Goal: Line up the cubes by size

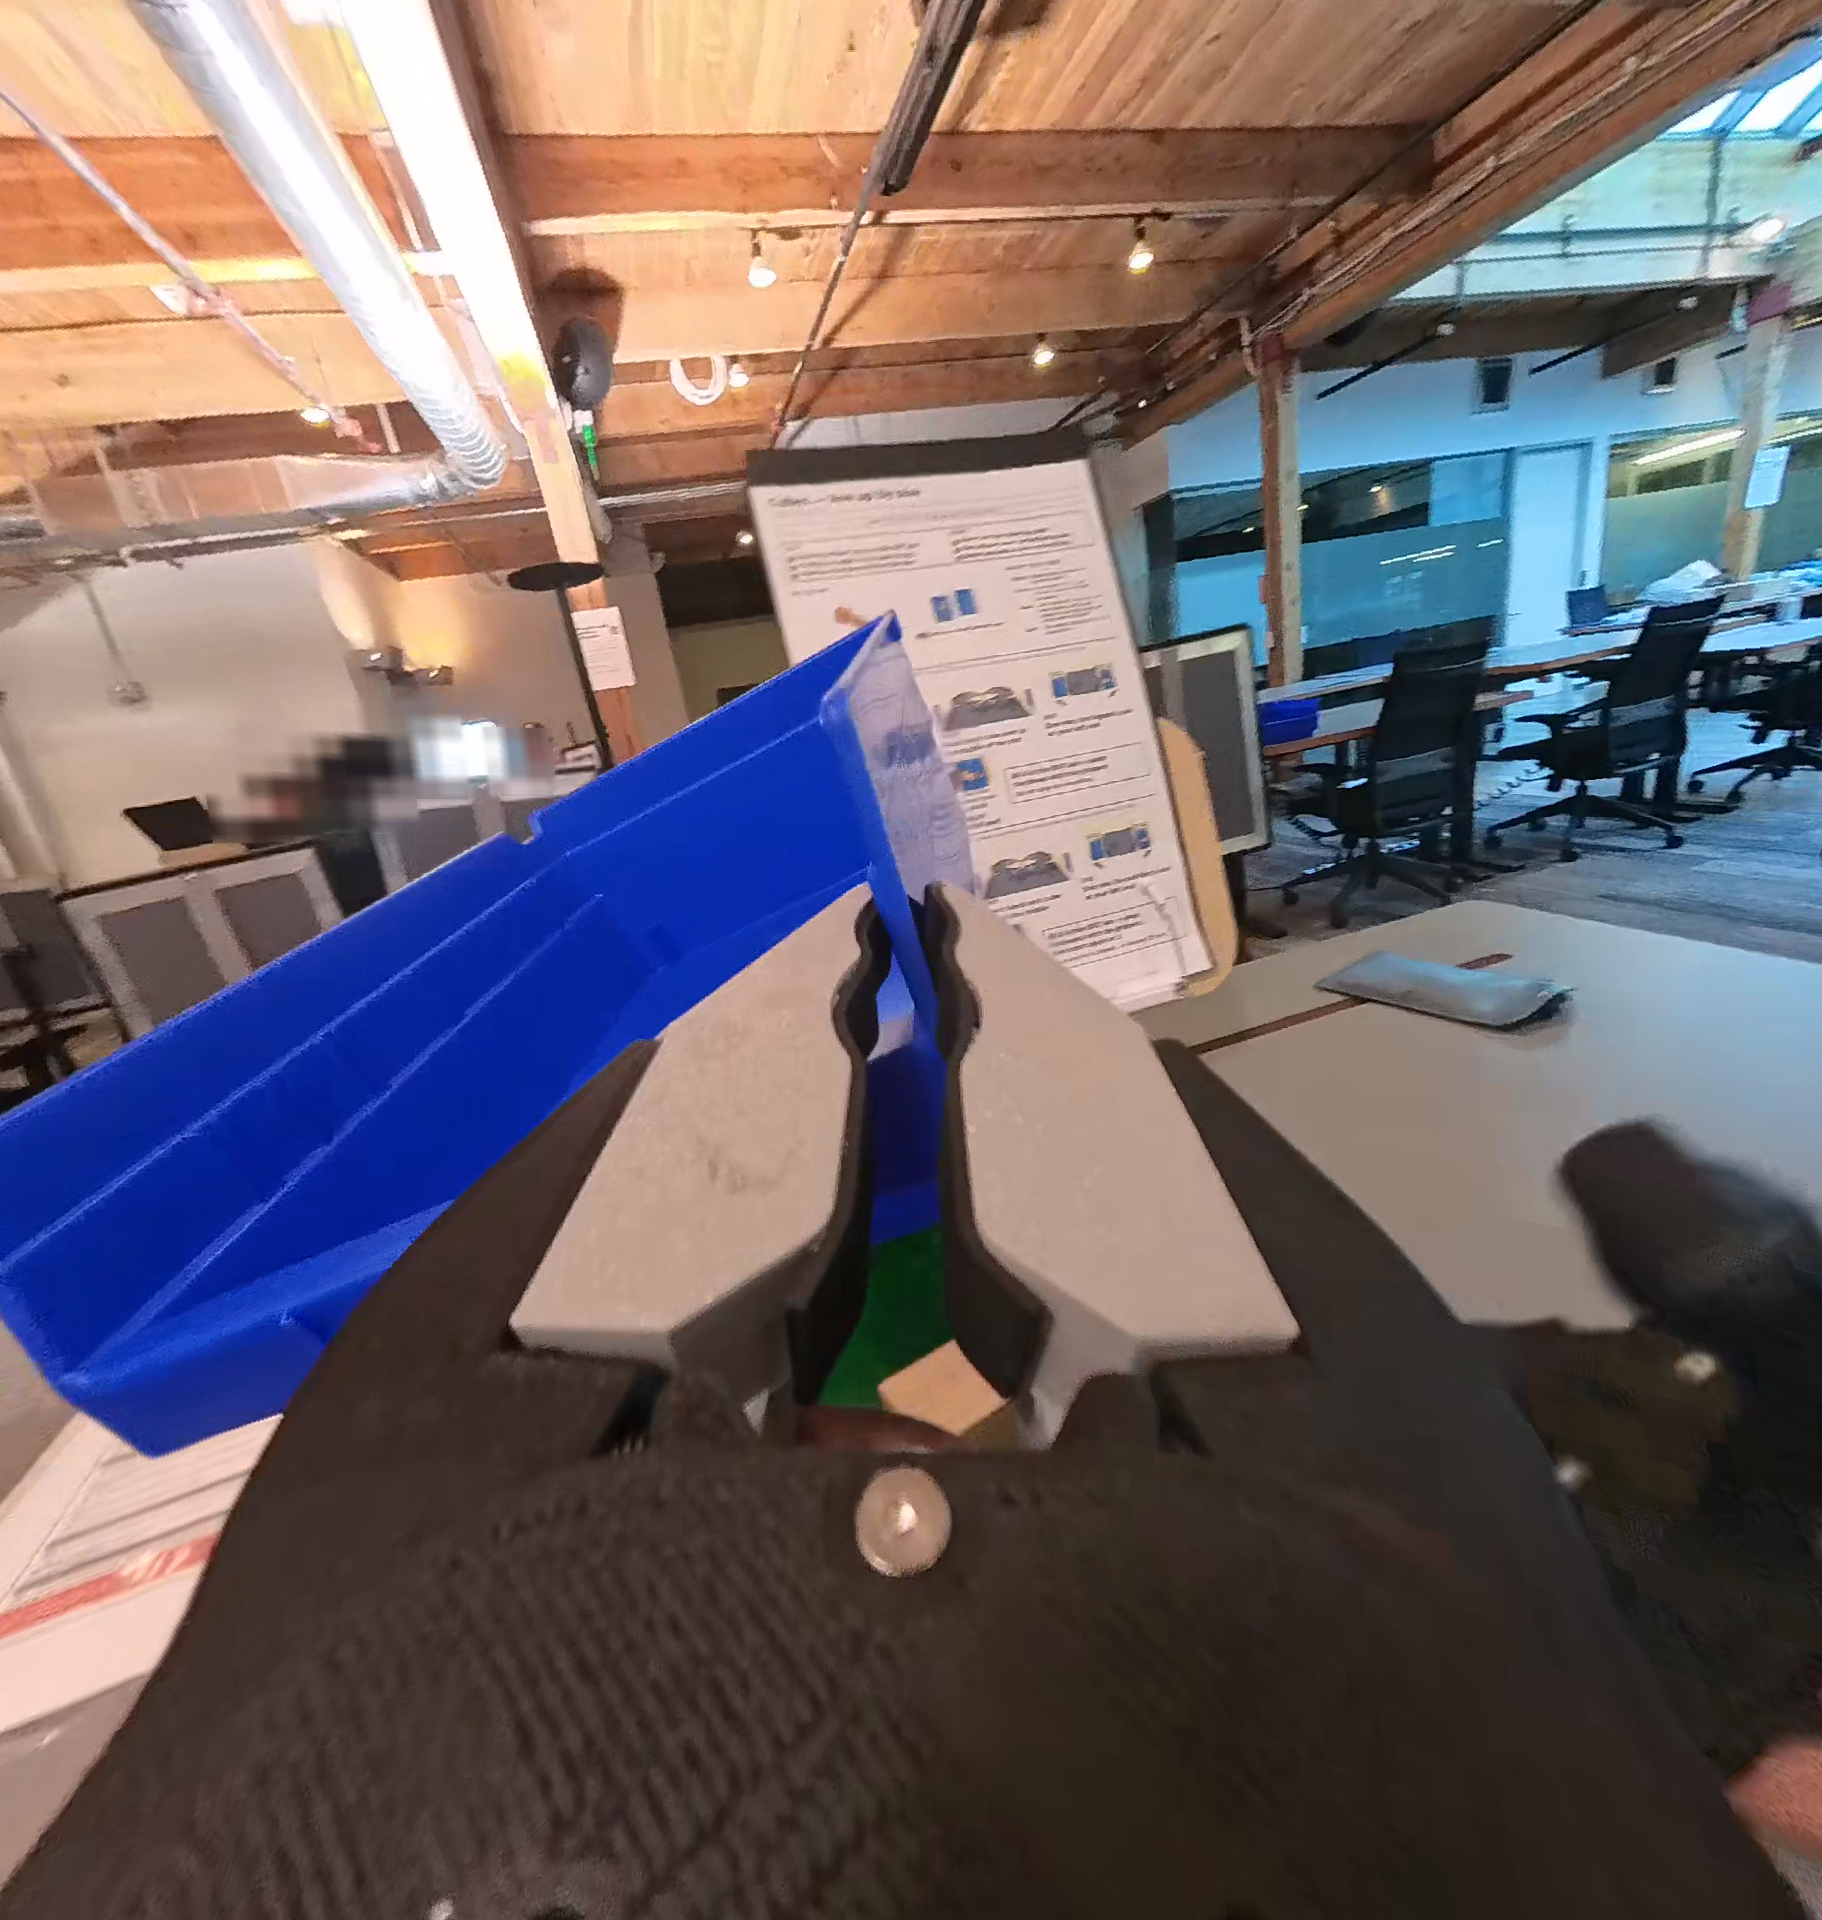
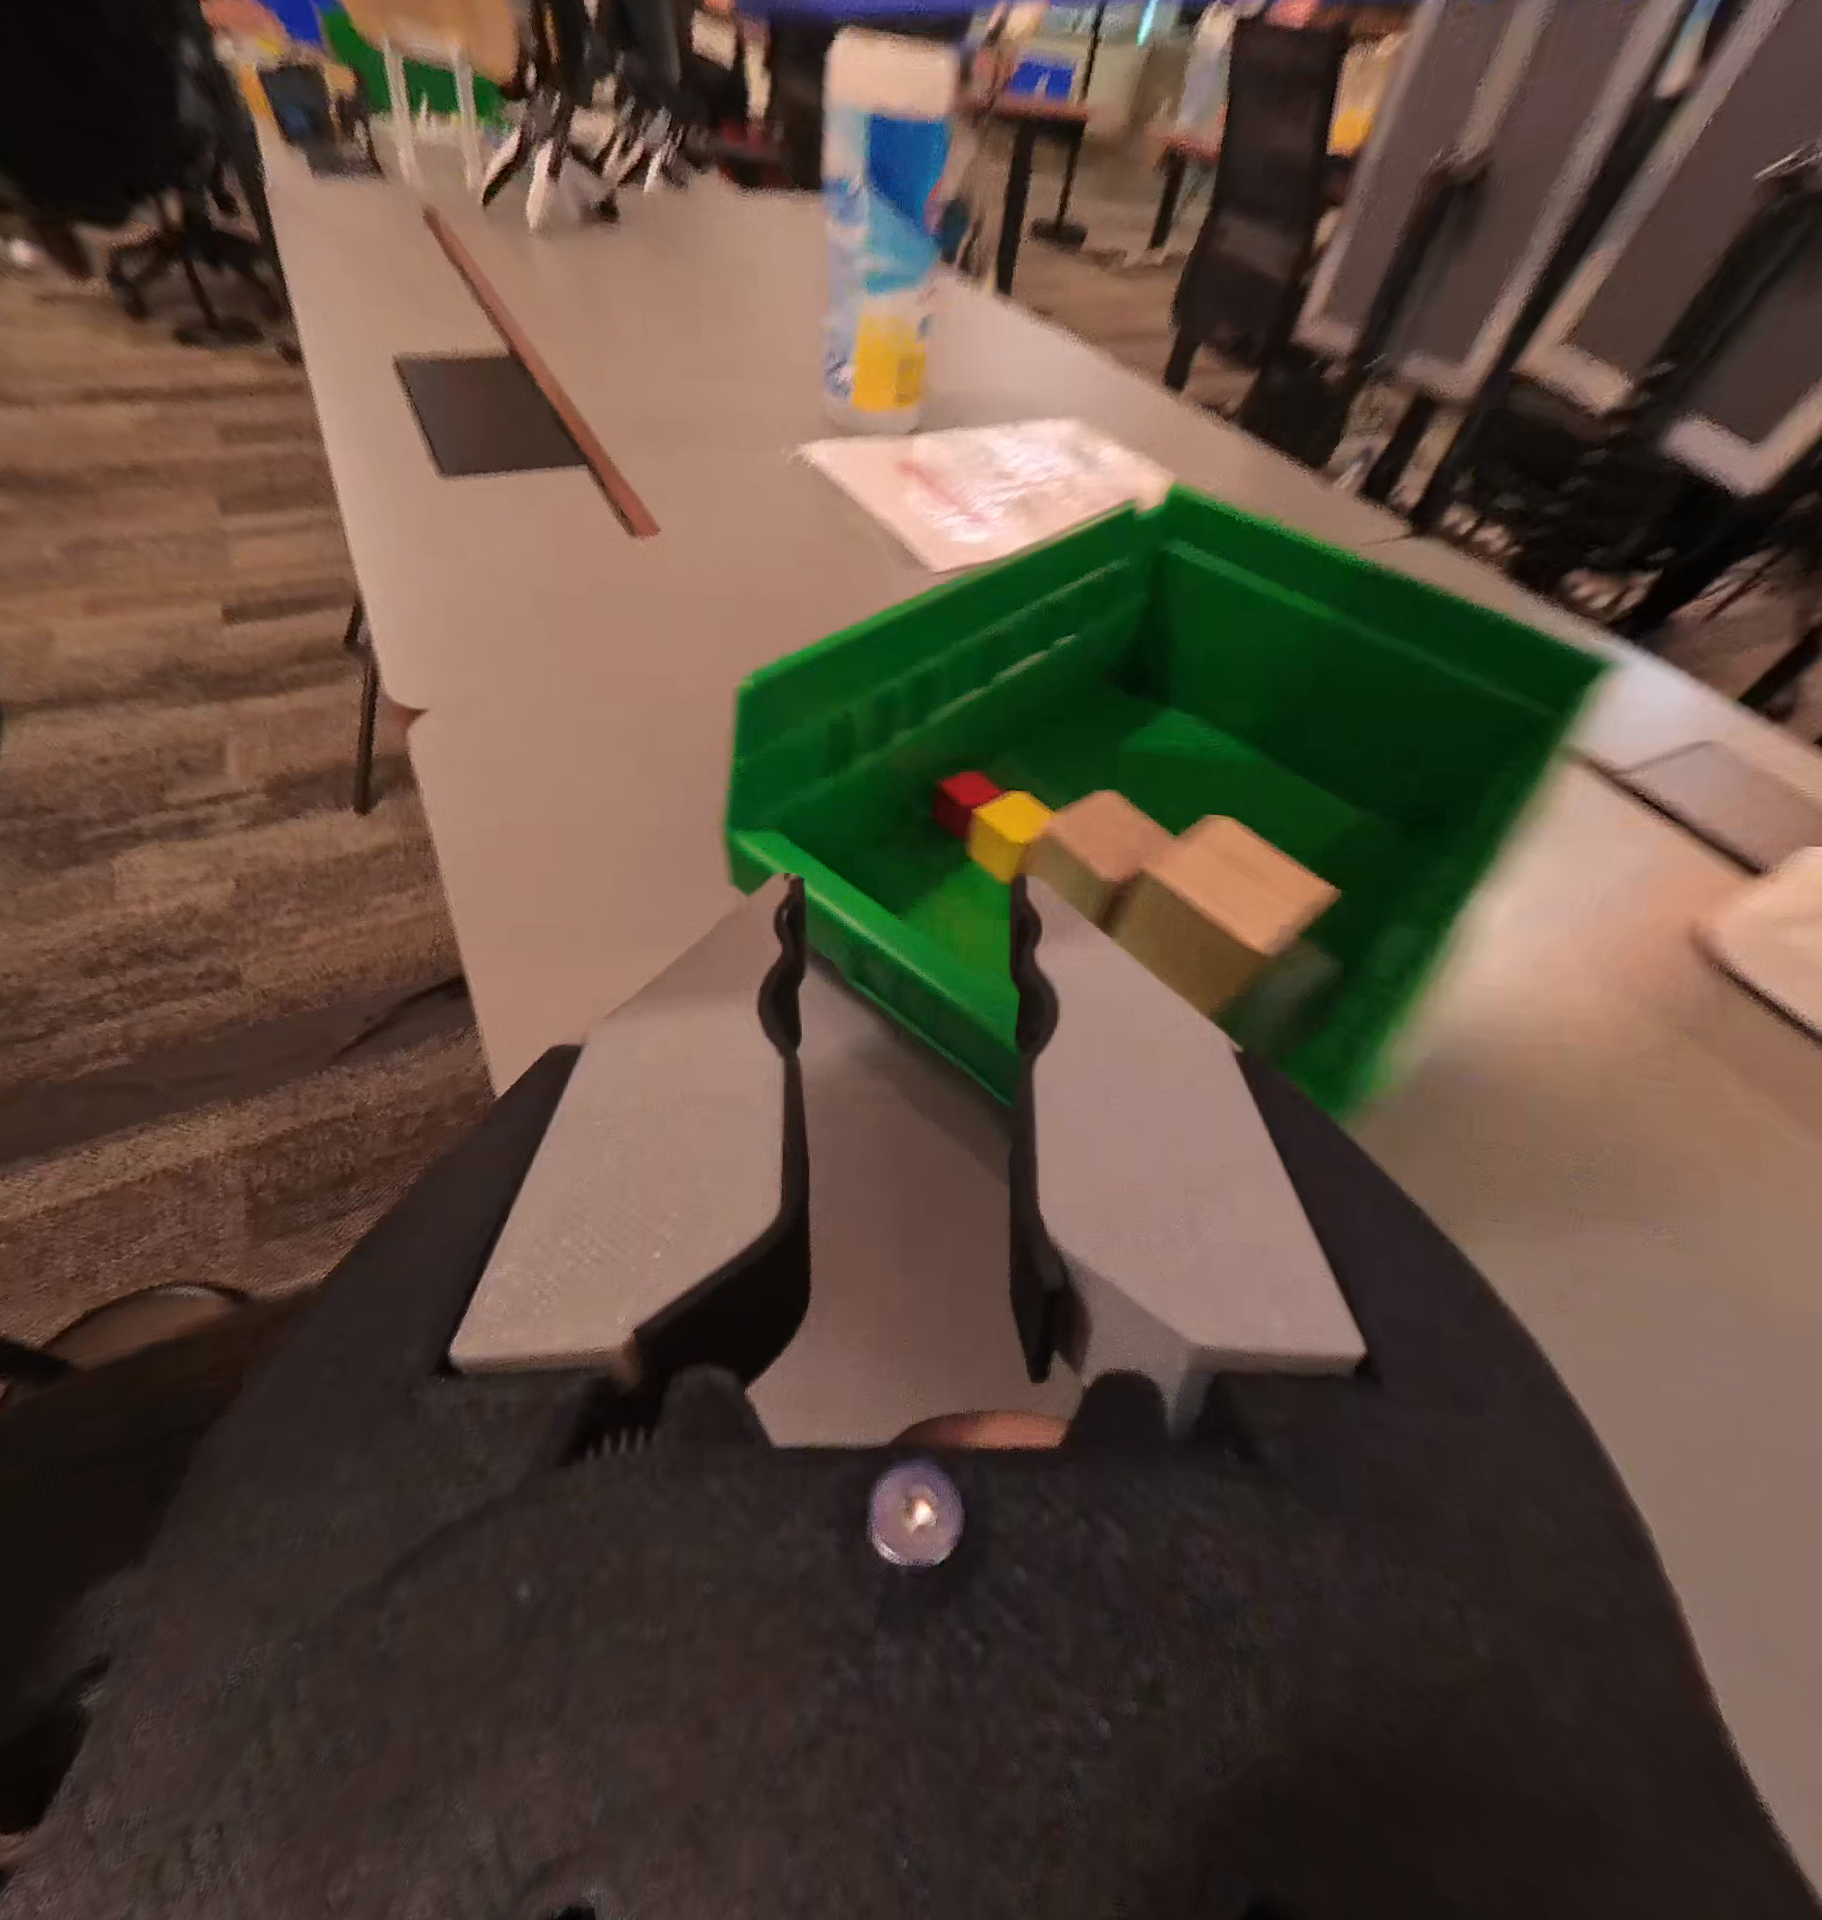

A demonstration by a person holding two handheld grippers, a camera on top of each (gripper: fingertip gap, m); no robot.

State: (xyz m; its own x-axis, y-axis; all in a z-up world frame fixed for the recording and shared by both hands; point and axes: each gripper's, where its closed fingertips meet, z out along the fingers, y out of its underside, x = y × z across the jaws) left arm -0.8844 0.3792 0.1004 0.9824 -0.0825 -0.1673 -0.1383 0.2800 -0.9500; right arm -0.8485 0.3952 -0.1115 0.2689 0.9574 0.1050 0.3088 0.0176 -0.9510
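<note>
Grey fingers of the left gripper are clamped on the end wall of a lifted, tilted blue bin. The right gripper is held apart, empty, just before the green bin, where red cube, yellow cube and two wooden cubes are lined up, touching. A steady carry of the blue bin is probably advised; open table lies left

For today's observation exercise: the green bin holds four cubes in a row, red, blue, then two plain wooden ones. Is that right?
Not quite. In the right wrist view the second cube is yellow, not blue. The rest stands: the green bin holds the red cube, then two wooden cubes.
</note>
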